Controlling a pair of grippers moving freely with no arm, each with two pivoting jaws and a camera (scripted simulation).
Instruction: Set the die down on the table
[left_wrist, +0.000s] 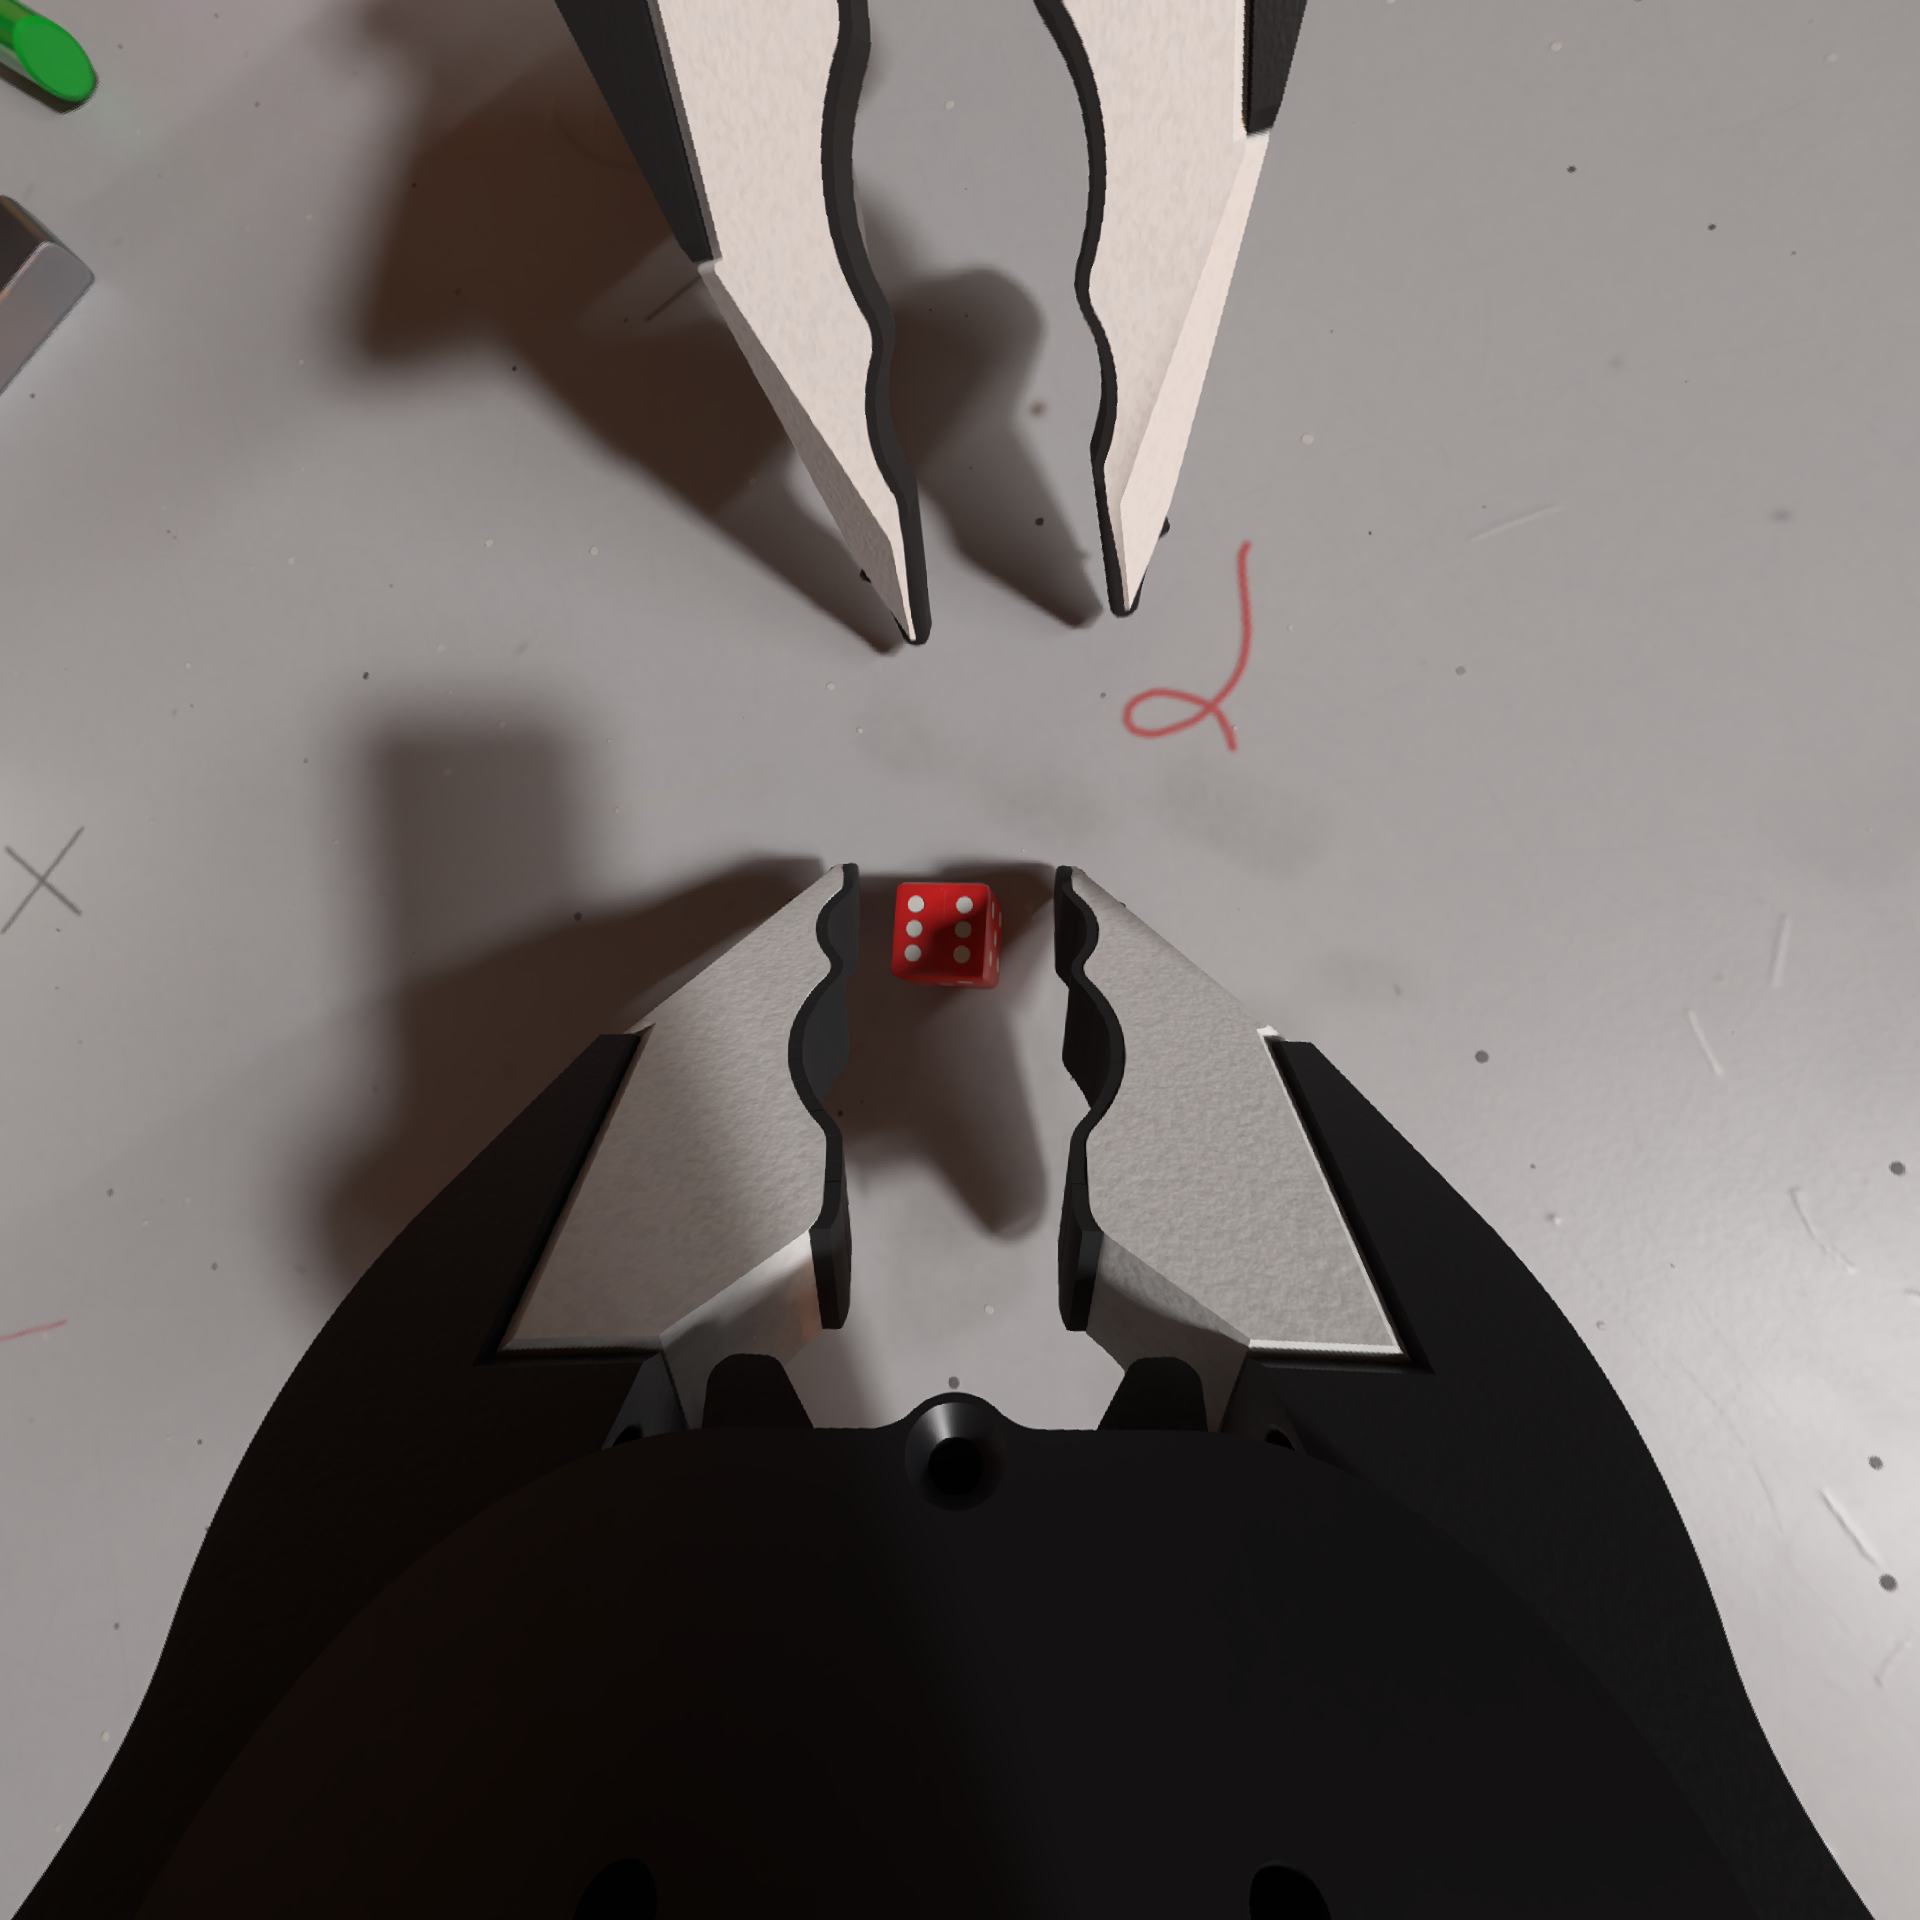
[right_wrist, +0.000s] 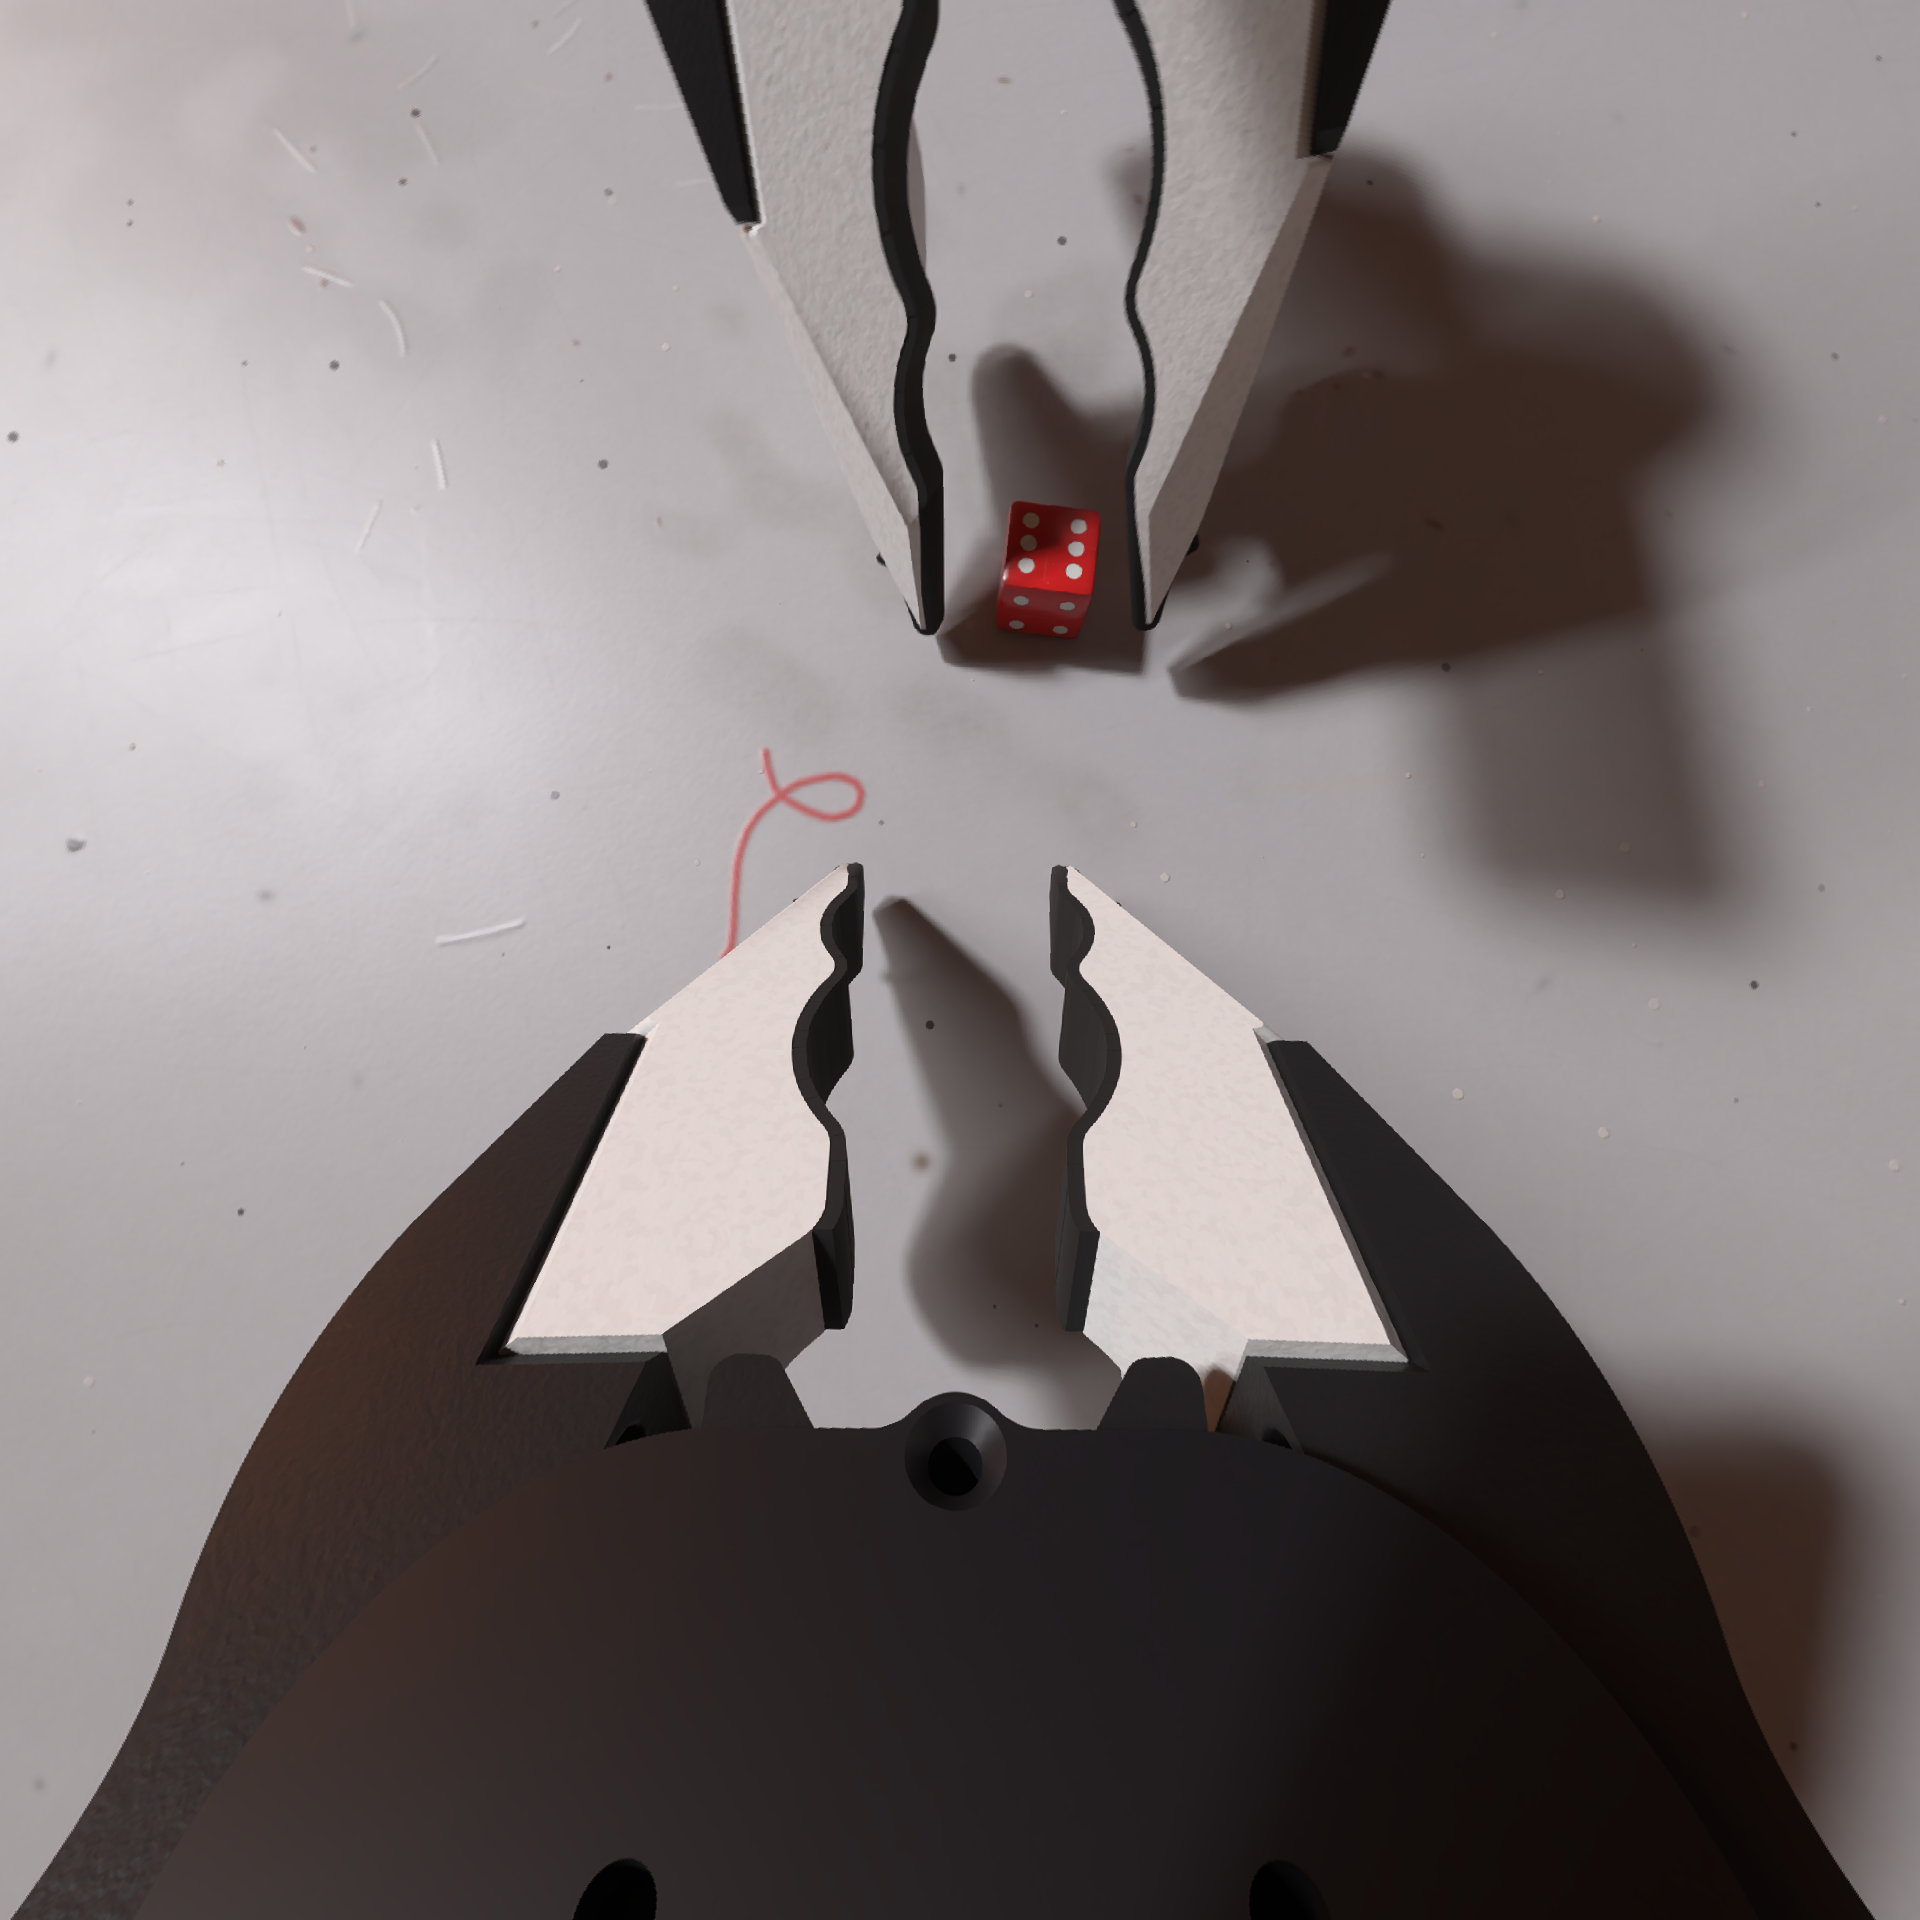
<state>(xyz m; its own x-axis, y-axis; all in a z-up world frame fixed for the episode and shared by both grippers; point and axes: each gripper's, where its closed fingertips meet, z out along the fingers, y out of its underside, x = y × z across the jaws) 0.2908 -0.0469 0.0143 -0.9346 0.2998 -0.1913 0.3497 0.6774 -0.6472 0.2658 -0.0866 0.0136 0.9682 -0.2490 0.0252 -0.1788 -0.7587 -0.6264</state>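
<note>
A small red die (left_wrist: 945, 933) with white pips rests on the grey table (left_wrist: 1558, 727), six pips up. My left gripper (left_wrist: 956, 883) is open; the die lies between its fingertips with a gap on each side. In the right wrist view the die (right_wrist: 1047, 569) shows between the left gripper's fingertips (right_wrist: 1037, 623) at the far side. My right gripper (right_wrist: 956, 883) is open and empty, a short way from the die and facing it. It shows in the left wrist view (left_wrist: 1023, 623) opposite my left gripper.
A thin red looped thread (left_wrist: 1200, 675) lies on the table beside the right gripper's tip, also in the right wrist view (right_wrist: 800, 821). A green object (left_wrist: 47, 57) and a grey block (left_wrist: 36, 291) sit at the far left edge. A pencilled cross (left_wrist: 42, 881) marks the table.
</note>
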